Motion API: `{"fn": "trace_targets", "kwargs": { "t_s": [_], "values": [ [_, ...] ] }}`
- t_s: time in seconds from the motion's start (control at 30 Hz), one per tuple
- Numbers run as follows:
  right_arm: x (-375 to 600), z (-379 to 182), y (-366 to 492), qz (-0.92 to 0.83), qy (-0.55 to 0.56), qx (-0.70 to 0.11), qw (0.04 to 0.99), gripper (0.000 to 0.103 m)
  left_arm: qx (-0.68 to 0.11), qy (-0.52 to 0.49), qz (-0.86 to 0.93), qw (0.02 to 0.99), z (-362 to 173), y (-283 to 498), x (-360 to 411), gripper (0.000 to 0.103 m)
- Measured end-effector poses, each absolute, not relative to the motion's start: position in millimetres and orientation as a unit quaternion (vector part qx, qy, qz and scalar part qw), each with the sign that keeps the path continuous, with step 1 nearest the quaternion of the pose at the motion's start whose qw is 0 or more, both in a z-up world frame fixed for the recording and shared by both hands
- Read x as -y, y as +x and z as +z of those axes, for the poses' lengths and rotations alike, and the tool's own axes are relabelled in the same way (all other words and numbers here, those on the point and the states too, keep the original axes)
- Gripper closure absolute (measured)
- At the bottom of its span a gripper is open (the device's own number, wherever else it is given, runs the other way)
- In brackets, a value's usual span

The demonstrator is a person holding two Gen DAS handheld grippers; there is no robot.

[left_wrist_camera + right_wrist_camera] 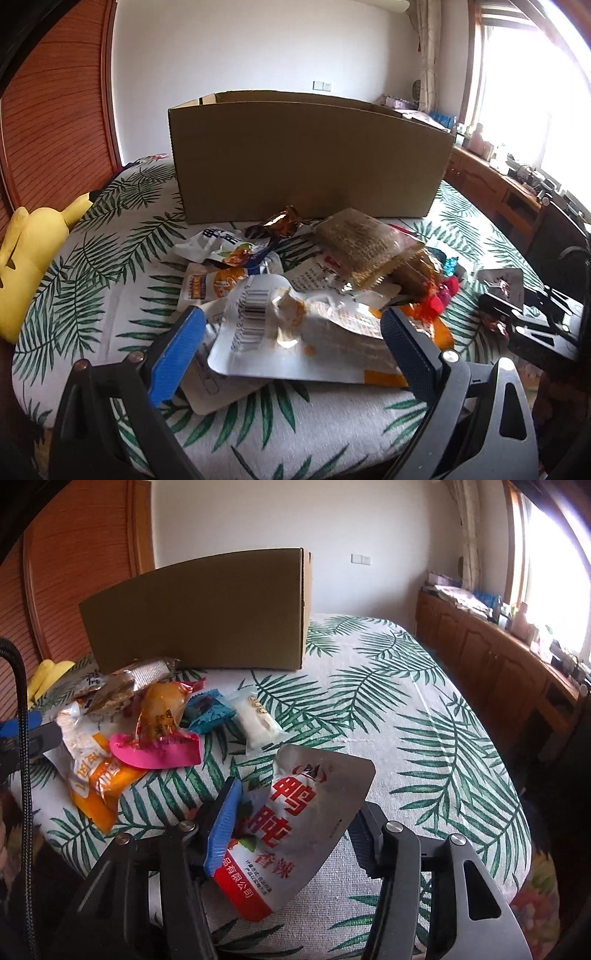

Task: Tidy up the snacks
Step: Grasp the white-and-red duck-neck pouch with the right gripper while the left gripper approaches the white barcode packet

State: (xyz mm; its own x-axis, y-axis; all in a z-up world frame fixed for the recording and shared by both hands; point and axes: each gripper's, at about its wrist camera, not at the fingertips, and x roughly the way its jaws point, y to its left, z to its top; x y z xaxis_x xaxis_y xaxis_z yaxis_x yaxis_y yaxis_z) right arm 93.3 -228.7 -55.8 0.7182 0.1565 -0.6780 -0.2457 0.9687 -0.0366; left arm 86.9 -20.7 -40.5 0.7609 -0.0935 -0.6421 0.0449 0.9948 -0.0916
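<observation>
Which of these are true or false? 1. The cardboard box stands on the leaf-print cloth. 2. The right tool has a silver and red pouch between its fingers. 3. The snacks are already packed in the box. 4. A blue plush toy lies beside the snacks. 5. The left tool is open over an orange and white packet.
1. True: the cardboard box stands on the leaf-print cloth.
2. True: the silver and red pouch sits between the right tool's fingers.
3. False: the snacks lie heaped on the cloth before the box.
4. False: the plush toy is yellow.
5. True: the left tool straddles the orange and white packet.
</observation>
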Motion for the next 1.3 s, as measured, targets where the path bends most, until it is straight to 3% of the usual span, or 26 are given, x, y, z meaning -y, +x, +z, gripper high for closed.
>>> {"fn": "trace_targets", "kwargs": {
  "t_s": [0.57, 0.83, 1.3],
  "values": [
    [229, -57, 86, 0.112, -0.061, -0.343, 0.931, 0.047, -0.364, -0.058, -0.007, 0.929, -53, 101, 7, 0.006],
    [229, -58, 85, 0.111, -0.062, -0.338, 0.932, 0.046, -0.341, -0.093, -0.002, 0.935, -33, 63, -6, 0.007],
    [229, -58, 85, 0.109, -0.061, -0.337, 0.933, 0.046, -0.403, -0.136, -0.042, 0.904, -54, 59, 27, 0.008]
  ]
}}
